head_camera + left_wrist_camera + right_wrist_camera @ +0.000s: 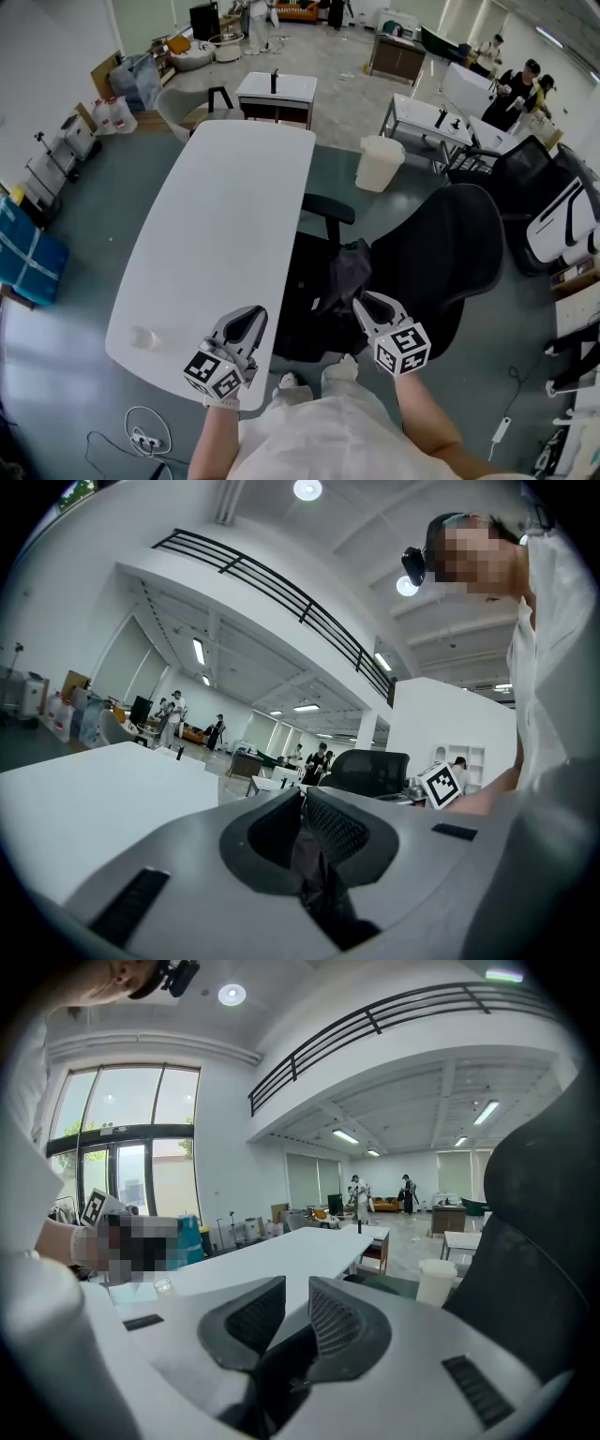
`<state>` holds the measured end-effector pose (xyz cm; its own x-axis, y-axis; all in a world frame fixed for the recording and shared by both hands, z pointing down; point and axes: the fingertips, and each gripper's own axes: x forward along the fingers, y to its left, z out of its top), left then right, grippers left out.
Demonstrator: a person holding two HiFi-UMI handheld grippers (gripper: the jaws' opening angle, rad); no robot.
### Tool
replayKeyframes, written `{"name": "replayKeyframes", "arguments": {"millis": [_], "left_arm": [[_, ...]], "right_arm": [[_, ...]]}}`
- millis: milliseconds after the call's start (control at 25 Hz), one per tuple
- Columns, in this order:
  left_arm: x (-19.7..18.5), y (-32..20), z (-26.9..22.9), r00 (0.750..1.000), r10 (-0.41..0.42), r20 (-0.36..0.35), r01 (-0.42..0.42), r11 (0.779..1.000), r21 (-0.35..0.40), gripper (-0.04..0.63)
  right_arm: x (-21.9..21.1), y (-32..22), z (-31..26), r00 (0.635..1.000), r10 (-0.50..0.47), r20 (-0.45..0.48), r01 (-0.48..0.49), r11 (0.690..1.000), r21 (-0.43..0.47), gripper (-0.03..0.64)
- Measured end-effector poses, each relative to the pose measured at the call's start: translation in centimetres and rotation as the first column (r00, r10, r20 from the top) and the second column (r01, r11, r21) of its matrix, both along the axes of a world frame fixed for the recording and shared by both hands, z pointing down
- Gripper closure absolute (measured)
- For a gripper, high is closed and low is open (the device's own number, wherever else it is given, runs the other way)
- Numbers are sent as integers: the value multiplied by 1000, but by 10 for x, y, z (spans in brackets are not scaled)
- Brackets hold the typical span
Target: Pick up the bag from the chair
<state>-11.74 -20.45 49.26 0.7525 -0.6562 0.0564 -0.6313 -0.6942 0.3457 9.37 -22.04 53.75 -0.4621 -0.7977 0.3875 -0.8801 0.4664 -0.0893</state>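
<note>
Matt dark cloth bag [342, 272], smooth white table [225, 216]

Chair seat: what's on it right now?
A dark crumpled bag lies on the chair seat, near the backrest. The seat beneath it and the bag's underside are covered.

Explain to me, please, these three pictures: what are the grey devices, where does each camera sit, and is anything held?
No robot: a person carries two hand-held tools. The head camera looks down on the left gripper by the white table, which bears a small clear cup, and the right gripper near the dark bag on the black chair. The other two cameras ride on the grippers. The left fingers are together, the right fingers slightly apart; nothing is held.
</note>
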Motion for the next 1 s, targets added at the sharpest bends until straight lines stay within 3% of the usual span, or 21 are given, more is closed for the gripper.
{"name": "replayKeyframes", "arguments": {"millis": [880, 1000], "left_arm": [[19, -7, 10, 999, 30, 29, -29, 999, -28, 555], [21, -7, 13, 999, 32, 33, -31, 999, -33, 554]], "right_arm": [[53, -51, 97, 981, 183, -65, -193, 960, -205, 422], [56, -53, 108, 979, 197, -58, -205, 949, -240, 381]]}}
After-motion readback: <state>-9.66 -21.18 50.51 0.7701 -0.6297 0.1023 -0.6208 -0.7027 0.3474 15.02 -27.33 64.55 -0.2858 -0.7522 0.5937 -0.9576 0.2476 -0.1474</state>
